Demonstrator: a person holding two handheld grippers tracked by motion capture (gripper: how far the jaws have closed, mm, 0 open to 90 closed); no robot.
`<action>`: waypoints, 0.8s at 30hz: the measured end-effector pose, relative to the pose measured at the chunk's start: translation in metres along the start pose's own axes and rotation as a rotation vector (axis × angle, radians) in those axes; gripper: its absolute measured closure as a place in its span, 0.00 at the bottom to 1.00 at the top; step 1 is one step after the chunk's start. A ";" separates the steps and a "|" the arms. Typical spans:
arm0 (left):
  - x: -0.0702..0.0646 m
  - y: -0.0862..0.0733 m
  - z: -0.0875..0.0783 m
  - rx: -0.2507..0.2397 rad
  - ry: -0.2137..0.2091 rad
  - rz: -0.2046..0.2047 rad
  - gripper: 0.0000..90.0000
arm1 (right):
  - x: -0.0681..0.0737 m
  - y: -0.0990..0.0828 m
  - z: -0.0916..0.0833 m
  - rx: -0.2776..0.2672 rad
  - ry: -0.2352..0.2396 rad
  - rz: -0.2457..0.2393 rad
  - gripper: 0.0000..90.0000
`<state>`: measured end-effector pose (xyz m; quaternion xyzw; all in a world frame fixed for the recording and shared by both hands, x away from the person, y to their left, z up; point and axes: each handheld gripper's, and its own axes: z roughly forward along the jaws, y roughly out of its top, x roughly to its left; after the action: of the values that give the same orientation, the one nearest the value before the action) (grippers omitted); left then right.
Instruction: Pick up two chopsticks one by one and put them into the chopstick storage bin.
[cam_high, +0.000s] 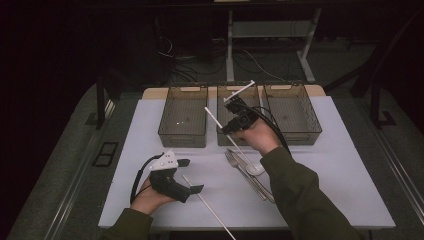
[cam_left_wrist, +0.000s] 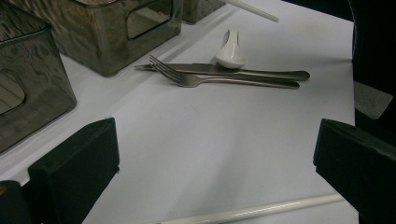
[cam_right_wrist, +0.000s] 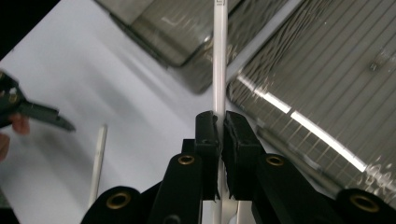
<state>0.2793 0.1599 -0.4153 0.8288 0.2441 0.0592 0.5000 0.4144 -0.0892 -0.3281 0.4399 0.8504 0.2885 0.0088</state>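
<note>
Right tool (cam_right_wrist: 220, 128): clamped tight on a long thin white stick (cam_right_wrist: 219, 70), up over the middle see-through brown plastic bin (cam_high: 239, 107).
Left tool (cam_high: 192, 176): wide open, empty, low over the white desk (cam_high: 310, 170).
Second thin white stick (cam_high: 210, 209): flat on desk, just beside left tool.

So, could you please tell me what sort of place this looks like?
Probably a lab or workshop test bench, not a kitchen: a white-topped table with three clear sorting bins, a desk frame and loose cables on the floor behind.
</note>
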 end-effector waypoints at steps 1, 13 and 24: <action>0.000 0.000 0.000 0.000 0.002 0.000 0.00 | -0.001 0.005 0.001 -0.005 0.002 0.004 0.93; 0.000 0.000 0.001 -0.004 0.003 0.010 0.00 | 0.009 0.068 0.017 -0.031 -0.008 0.018 0.93; 0.001 0.000 0.000 -0.001 -0.001 0.012 0.00 | 0.012 0.118 0.042 -0.049 -0.006 0.061 0.93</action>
<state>0.2800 0.1599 -0.4157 0.8302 0.2387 0.0617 0.5000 0.5061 -0.0070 -0.3015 0.4660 0.8294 0.3078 0.0135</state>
